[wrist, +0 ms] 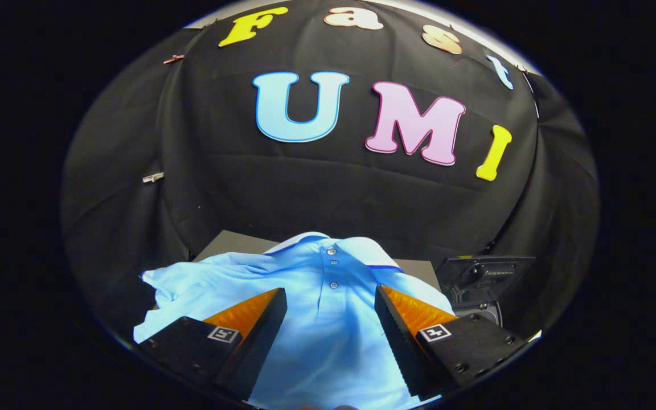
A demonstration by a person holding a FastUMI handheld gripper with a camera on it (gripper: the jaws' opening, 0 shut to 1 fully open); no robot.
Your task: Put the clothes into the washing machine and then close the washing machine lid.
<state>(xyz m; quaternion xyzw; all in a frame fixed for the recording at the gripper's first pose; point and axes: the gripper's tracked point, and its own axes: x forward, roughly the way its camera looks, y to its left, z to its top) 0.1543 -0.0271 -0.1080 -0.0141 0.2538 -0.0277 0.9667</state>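
Low in the centre of the frame, your gripper [331, 302] is hovering with its fingers spread wide, pinching nothing. A light blue polo shirt [311, 285] is lying flat directly between and beyond them, collar at the far end, its length running away from you. The washing machine [479, 285] is sitting at lower right, lid raised.

The handheld gripper [331, 299] presents two wedge-shaped fingers [259, 324] with ribbed, serrated inner faces, each mounted on a dark block body fastened with round screws and carrying one small square black-and-white marker tag on its upper surface; the fingers stand apart.
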